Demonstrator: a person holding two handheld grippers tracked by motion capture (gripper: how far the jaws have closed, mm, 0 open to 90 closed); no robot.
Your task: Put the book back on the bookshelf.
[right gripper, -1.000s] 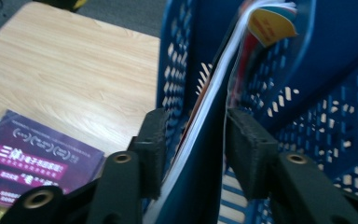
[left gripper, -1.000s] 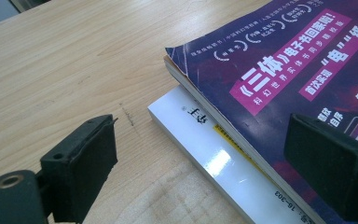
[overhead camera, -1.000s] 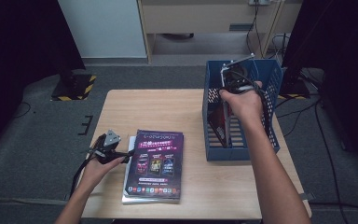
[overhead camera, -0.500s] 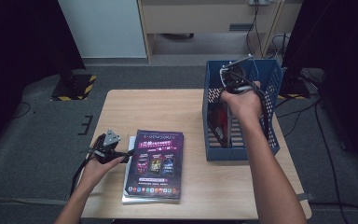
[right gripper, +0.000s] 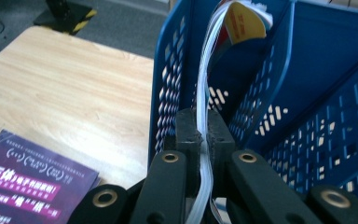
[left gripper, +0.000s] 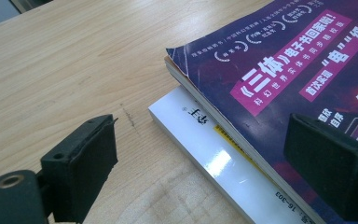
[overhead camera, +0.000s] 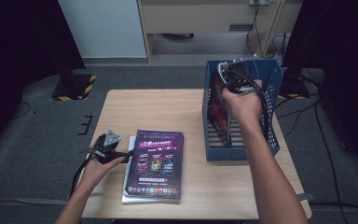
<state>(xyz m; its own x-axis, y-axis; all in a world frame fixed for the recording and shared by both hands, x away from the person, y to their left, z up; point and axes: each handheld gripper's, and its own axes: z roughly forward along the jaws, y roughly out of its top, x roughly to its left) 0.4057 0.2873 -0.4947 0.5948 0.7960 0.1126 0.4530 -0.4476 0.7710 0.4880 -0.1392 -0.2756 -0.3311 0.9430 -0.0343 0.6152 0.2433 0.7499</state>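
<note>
A: What does the right gripper (right gripper: pixel 204 135) have?

B: A thin magazine (right gripper: pixel 204 102), pinched edge-on. The fingers (right gripper: pixel 186 133) have just been closing and now press flat on its pages from both sides. It stands upright inside the blue file basket (overhead camera: pixel 265 140) at the bench's right end, in the left-hand slot.

A: Can you read the cover?

B: No. From above, the hand (overhead camera: pixel 242 103) covers the upper part and only a dark red strip shows below it. The yellow curl at the top may be a second booklet behind it; I can't tell.

A: And the left gripper (left gripper: pixel 214 172)?

B: Wide open, holding nothing. One finger hangs over the bare bench (left gripper: pixel 65 70), the other over the purple magazine (left gripper: pixel 279 70), whose far edge is cut off. That magazine lies on a white book (left gripper: pixel 205 144), mostly hidden beneath it; only its spine and one corner show. The stack sits well apart from the basket.
</note>
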